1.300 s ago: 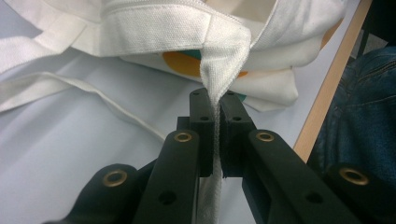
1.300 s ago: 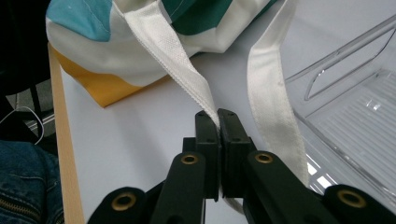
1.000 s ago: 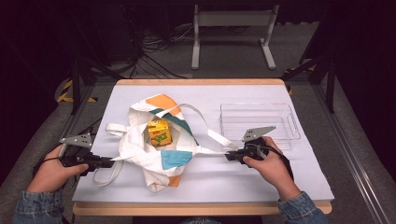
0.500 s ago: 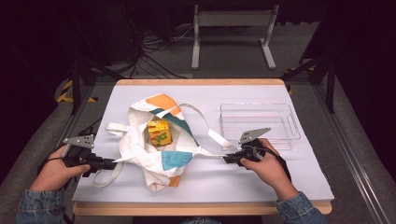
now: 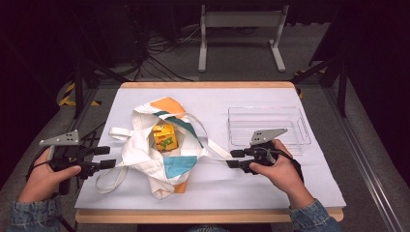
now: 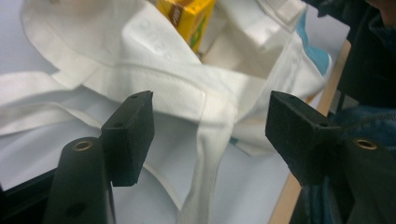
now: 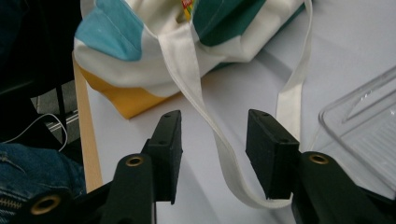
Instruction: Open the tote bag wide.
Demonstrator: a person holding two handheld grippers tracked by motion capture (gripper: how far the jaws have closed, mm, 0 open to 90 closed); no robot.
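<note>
High view: left gripper [image 5: 107, 157] has drawn back toward the table's left edge; both it and right gripper [image 5: 233, 159] stand released astride tote bag [image 5: 162, 154] handles.

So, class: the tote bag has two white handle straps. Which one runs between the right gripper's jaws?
The strap stretching from the bag toward the clear tray; it loops between the right gripper. The other strap curls near the left gripper.

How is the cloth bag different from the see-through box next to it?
The cloth bag is soft, crumpled and coloured white, orange, teal and blue; the clear tray is stiff, flat and see-through. The bag holds a yellow carton; the tray looks empty. The bag has long straps; the tray has none. Both lie on the white table.
</note>
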